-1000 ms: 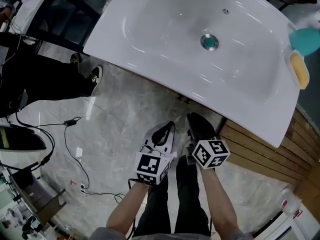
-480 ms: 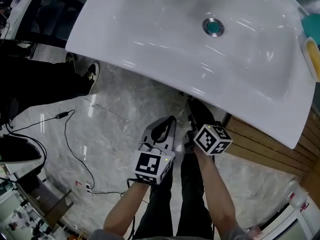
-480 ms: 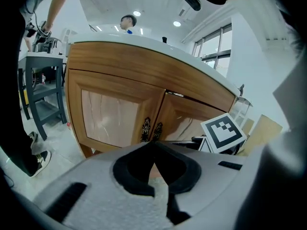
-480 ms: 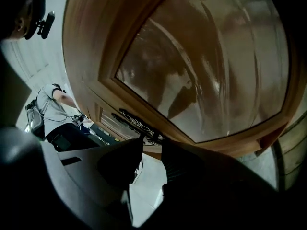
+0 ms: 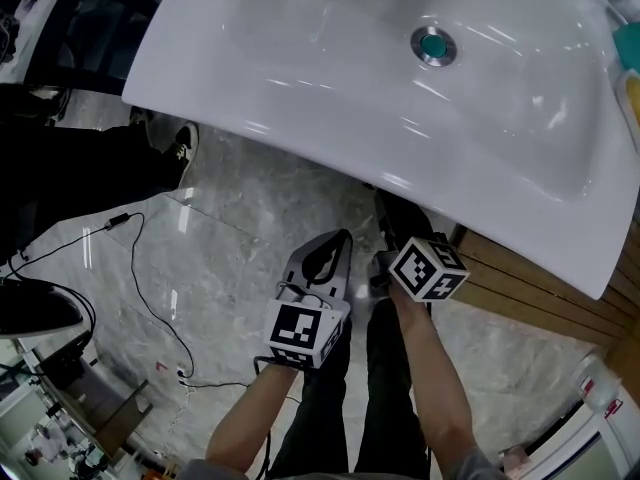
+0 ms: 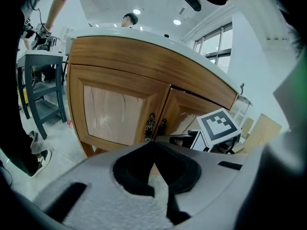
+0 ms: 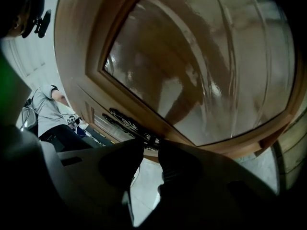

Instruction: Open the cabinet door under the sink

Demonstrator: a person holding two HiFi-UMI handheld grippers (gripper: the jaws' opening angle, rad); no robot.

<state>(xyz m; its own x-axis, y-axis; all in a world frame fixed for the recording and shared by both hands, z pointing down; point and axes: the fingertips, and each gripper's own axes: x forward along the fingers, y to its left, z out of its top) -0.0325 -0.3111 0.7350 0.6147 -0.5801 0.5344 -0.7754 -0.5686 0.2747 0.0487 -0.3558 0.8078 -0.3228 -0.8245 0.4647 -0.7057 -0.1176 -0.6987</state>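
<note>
A wooden cabinet stands under the white sink (image 5: 330, 58). In the left gripper view its left door (image 6: 115, 114) and right door (image 6: 189, 110) meet at two dark ornate handles (image 6: 151, 125). My right gripper (image 7: 149, 145) is pressed close to the right door (image 7: 201, 71), its jaws closed on the end of the ornate handle (image 7: 125, 122). In the head view the right gripper (image 5: 392, 218) reaches under the sink's front edge. My left gripper (image 6: 153, 147) hangs back from the doors, shut with nothing in it, and in the head view the left gripper (image 5: 338, 243) is beside the right one.
Wooden slats (image 5: 530, 288) run along the floor at right. A black cable (image 5: 140, 288) trails over the marble floor at left. A bystander's shoe (image 5: 185, 143) is near the sink's left end. A dark stool (image 6: 43, 90) stands left of the cabinet.
The head view has swung, so the sink fills more of the top. My right gripper's cube has shifted a little up toward the sink. The left gripper has barely moved.
</note>
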